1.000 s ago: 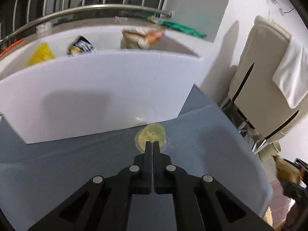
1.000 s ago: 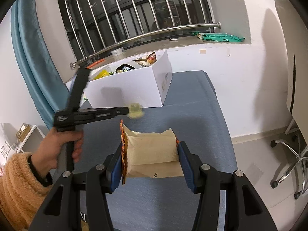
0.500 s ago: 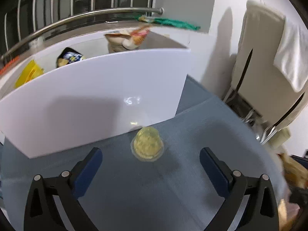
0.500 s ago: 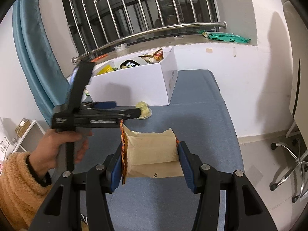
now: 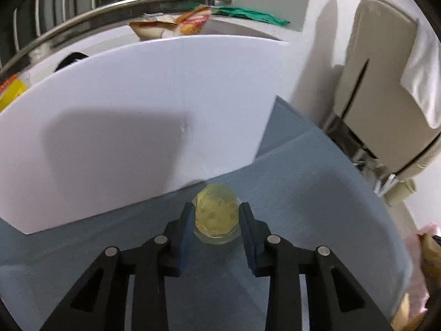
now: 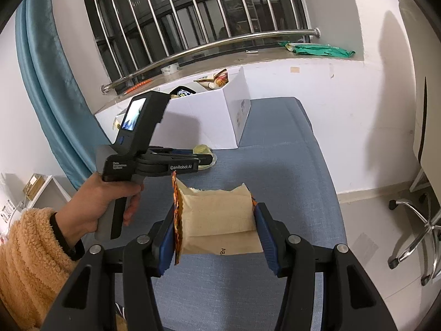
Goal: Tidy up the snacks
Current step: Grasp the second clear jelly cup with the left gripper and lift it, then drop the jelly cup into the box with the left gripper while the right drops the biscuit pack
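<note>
A small clear cup of yellow jelly [image 5: 216, 214] sits on the blue-grey cloth surface in front of the white box [image 5: 132, 127]. My left gripper [image 5: 216, 222] has its two pads on either side of the cup, closed in on it. The same cup [image 6: 202, 149] and left gripper [image 6: 205, 160] show in the right wrist view. My right gripper [image 6: 215, 222] is shut on a tan snack packet [image 6: 217, 218] with an orange crimped edge, held above the cloth. The white box [image 6: 209, 118] holds several snack bags [image 6: 213, 80].
The box stands at the far end of the blue-grey surface [image 6: 275, 165], under a windowsill with a steel rail [image 6: 209, 47]. A beige chair [image 5: 386, 88] stands to the right. A green bag [image 6: 317, 48] lies on the sill. A blue curtain [image 6: 46, 88] hangs on the left.
My left gripper opened wide above the jelly cup, then came down and closed its pads around it. My right gripper kept hold of the tan packet and barely moved.
</note>
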{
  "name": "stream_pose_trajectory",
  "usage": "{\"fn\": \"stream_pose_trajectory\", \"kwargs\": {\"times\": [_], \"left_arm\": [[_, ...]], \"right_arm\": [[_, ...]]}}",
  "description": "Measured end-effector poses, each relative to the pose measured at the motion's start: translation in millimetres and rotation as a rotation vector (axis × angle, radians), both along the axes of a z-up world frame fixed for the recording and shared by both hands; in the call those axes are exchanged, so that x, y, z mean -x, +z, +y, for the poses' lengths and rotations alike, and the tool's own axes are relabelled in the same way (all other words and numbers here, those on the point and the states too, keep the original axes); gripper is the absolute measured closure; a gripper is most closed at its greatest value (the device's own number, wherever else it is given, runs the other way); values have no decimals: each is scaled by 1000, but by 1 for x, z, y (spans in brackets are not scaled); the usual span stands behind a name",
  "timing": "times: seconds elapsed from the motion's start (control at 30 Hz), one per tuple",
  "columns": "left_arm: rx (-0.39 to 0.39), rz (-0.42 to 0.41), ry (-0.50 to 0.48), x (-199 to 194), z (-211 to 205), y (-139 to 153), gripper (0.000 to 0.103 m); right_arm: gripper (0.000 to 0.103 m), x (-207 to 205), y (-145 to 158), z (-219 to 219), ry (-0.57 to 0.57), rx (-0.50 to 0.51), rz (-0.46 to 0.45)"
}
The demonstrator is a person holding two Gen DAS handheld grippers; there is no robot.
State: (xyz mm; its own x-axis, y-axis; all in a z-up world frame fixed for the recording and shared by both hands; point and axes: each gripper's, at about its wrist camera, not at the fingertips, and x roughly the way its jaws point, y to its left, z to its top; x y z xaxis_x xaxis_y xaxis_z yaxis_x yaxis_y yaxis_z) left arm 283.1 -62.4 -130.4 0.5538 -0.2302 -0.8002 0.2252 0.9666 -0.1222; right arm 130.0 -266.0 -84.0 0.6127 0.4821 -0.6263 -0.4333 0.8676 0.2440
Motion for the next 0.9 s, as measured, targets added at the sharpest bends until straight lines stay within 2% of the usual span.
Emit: {"fn": "stream_pose_trajectory", "kwargs": {"times": [0.07,0.17,0.37,0.53,0.67,0.7,0.73,0.77,0.83,0.87,0.9], "left_arm": [[-23,-22,2,3,0,4,67],[8,-37,2,8,5,11,67],[46,-119,6,36,22,36,67],[88,-220,38,63,48,76,67],[127,-309,97,75,86,120,67],[136,-323,112,74,96,131,67],[138,-333,124,69,103,137,67],[136,-341,135,64,110,144,67],[118,-339,149,44,124,151,67],[121,-328,159,34,130,153,67],[128,-313,167,25,134,153,67]], "right_arm": [[46,-1,0,0,1,1,0],[46,-1,-1,1,1,0,2],[46,-3,-1,5,16,-5,1],[46,-14,7,22,45,-13,-18],[46,-39,33,43,78,-14,-75],[48,-50,42,50,87,-17,-92],[55,-61,51,56,90,-21,-105],[69,-74,59,63,93,-26,-109],[71,-101,74,78,92,-37,-108],[78,-117,79,90,99,-10,-106],[89,-127,82,100,113,15,-108]]}}
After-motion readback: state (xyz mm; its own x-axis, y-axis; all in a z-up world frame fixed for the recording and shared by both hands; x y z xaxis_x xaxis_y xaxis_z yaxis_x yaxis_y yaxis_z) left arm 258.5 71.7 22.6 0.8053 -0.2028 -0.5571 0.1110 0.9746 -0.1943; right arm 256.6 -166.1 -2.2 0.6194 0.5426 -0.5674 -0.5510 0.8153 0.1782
